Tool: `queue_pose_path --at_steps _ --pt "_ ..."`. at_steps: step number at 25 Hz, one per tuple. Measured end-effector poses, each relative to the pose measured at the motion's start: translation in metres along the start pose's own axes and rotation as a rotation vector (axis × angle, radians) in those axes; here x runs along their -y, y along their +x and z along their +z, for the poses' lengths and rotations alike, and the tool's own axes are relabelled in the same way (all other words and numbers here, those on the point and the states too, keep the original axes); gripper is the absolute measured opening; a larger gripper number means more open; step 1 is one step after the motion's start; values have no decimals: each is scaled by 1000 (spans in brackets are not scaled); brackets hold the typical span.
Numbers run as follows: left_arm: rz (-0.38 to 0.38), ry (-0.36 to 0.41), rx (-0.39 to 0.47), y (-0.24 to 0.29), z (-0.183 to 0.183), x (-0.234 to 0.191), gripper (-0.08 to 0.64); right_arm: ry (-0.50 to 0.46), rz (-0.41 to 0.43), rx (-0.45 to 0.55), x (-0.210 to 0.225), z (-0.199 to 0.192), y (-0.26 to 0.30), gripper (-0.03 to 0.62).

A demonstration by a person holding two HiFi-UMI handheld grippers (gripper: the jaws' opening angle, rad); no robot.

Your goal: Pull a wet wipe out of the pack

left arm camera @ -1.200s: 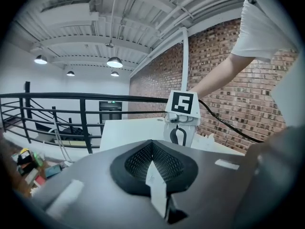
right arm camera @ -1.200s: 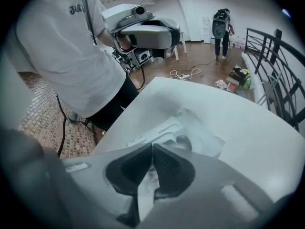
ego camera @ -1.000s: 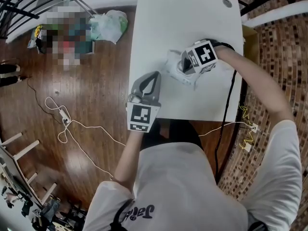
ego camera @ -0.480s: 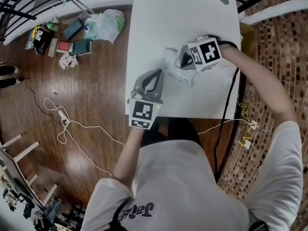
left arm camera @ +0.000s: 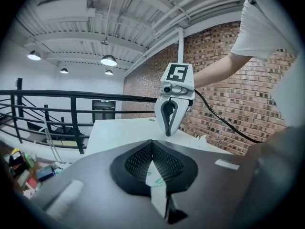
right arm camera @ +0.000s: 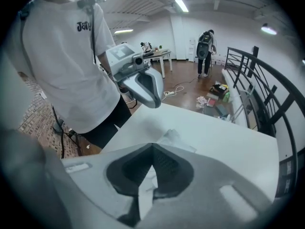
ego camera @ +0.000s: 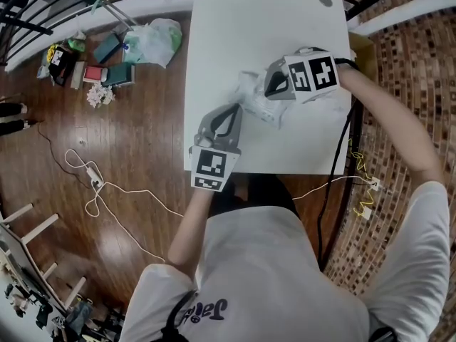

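Observation:
On the white table (ego camera: 235, 20) lies the wet wipe pack (ego camera: 255, 105), a pale crumpled packet between my two grippers. My left gripper (ego camera: 231, 112) reaches it from the near side. In the left gripper view its jaws are shut on a white strip with green print (left arm camera: 155, 174), an edge of the pack. My right gripper (ego camera: 271, 89) hangs over the pack, pointing steeply down. In the right gripper view its jaws are shut on a white wipe (right arm camera: 146, 187), with the pack (right arm camera: 174, 138) on the table below.
The table's near edge (ego camera: 256, 173) lies just behind the left gripper. A cable hole (ego camera: 325, 1) sits at the far right corner. On the wooden floor to the left are a plastic bag (ego camera: 155, 38), small clutter (ego camera: 100, 63) and a white cable (ego camera: 107, 187). Black railings border the far side.
My right gripper has lifted up and away from the table with the wipe in its jaws. The left gripper has stayed where it was on the pack.

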State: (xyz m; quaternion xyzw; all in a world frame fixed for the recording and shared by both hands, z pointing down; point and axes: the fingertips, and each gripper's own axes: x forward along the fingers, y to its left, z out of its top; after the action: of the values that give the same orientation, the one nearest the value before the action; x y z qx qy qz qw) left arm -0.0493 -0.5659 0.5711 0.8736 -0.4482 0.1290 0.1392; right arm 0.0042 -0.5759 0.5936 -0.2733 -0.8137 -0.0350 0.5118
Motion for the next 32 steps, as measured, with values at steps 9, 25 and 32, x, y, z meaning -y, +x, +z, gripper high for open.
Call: queue_pose_path --at_steps 9,25,32 --pt "-14 13 21 -2 13 9 12 -3 -139 98 5 35 -84 -11" --pt "-133 51 39 9 27 50 11 140 -523 57 -48 2 -229 -9" --pt "-277 72 -2 33 15 114 11 311 -487 -2 -75 -95 -162 -9"
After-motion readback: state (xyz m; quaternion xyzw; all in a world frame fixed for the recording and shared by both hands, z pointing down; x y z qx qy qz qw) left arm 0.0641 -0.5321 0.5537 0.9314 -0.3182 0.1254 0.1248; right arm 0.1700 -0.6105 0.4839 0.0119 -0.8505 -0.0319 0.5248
